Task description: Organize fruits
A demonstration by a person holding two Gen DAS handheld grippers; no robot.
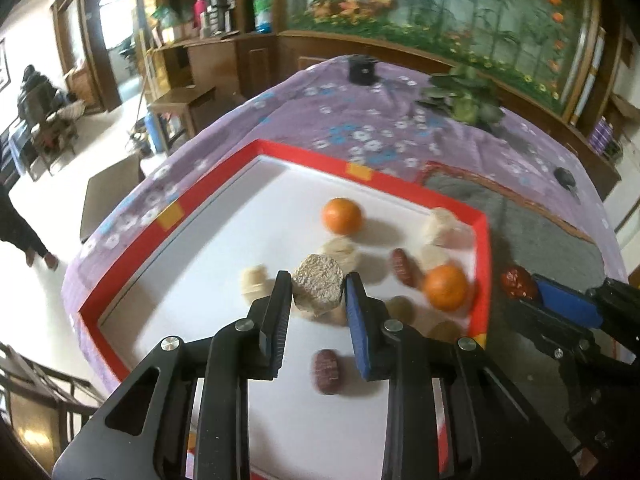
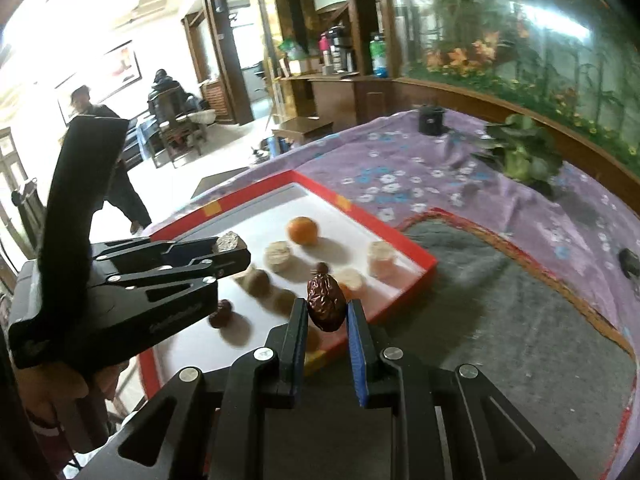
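The right claw [image 2: 327,312] pinches a wrinkled, dark red-brown date [image 2: 326,302], glossy and oval, its long axis upright between the pads, raised just past the tray's near corner above the grey mat [image 2: 500,320]. The left claw [image 1: 318,294] is pressed onto a rough, speckled beige block [image 1: 318,288], held over the red-rimmed white tray [image 1: 482,264]. In the tray lie two oranges [image 1: 342,216], pale cakes and two more dates. The tabletop wears a purple flowered cloth [image 1: 360,120]; wooden shelves and a planted glass wall stand behind.
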